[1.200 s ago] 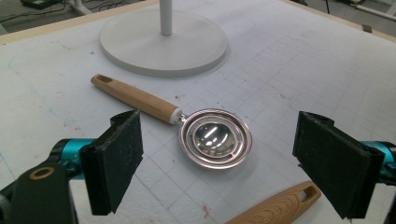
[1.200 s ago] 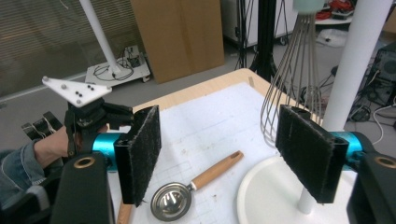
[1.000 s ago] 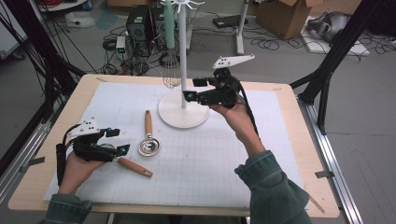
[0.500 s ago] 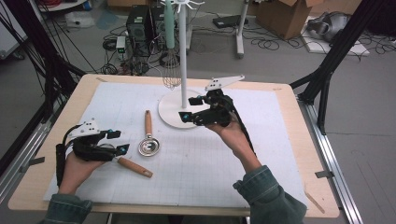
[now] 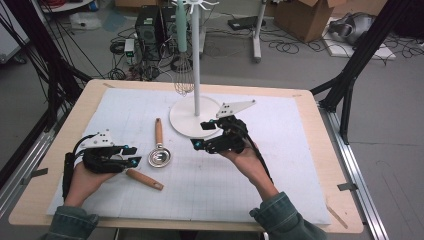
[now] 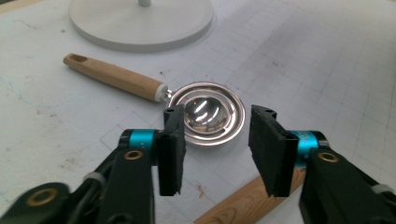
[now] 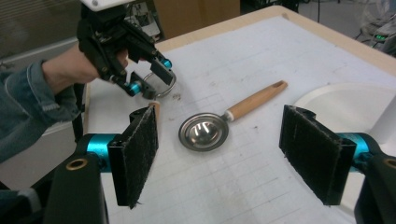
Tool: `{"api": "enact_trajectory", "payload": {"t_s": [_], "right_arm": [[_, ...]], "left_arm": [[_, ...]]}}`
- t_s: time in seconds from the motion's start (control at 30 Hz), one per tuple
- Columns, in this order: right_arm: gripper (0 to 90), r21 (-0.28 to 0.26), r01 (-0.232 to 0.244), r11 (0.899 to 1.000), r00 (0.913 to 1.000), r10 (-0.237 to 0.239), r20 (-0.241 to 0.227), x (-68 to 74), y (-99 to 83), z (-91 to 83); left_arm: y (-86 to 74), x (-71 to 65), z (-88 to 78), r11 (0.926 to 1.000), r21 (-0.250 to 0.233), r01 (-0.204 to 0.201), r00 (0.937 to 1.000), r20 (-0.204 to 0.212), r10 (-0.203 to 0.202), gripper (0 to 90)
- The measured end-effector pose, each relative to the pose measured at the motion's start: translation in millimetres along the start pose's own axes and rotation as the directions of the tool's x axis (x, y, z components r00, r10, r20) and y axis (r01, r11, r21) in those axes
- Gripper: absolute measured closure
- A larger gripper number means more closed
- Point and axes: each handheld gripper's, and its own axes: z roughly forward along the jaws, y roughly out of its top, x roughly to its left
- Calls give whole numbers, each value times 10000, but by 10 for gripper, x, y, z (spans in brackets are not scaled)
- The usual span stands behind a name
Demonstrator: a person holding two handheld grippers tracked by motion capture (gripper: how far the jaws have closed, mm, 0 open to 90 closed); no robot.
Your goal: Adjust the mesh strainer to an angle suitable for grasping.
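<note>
White mat [image 5: 280, 165]; ladle [image 5: 160, 157] between both spread hand-held grippers, left [image 5: 131, 155] just narrowing, right [image 5: 205, 135].

The high view looks forward and down from above the person's side of the desk [image 5: 305, 107], taking in the whole top and the floor beyond. The left gripper view sits low and close over the mat, facing along its own jaws toward the strainer [image 6: 210, 119] and the stand base [image 6: 140, 23]. The right gripper view looks from higher and farther back, across the same strainer [image 7: 204, 131], toward the left gripper [image 7: 147, 77]. All three views share the strainer [image 5: 160, 157].
</note>
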Motion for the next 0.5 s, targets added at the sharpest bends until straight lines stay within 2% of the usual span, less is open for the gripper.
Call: {"api": "enact_trajectory", "payload": {"t_s": [0.1, 0.2, 0.3, 0.5], "right_arm": [[277, 178, 82, 9998, 10000, -81, -32, 47, -70, 69], [325, 316, 123, 9994, 9999, -120, -86, 94, -142, 139], [422, 435, 235, 9988, 9996, -228, -168, 135, -215, 203], [709, 818, 504, 9954, 9975, -461, -538, 243, -344, 355]], "left_arm": [[3, 26, 0, 9993, 331, -165, 9998, 84, 162, 699], [7, 56, 4, 9968, 709, -373, 9993, 92, 367, 773], [10, 78, 11, 9941, 945, -530, 9986, 99, 523, 841], [-4, 124, 38, 9895, 1301, -628, 9980, 180, 609, 893]]}}
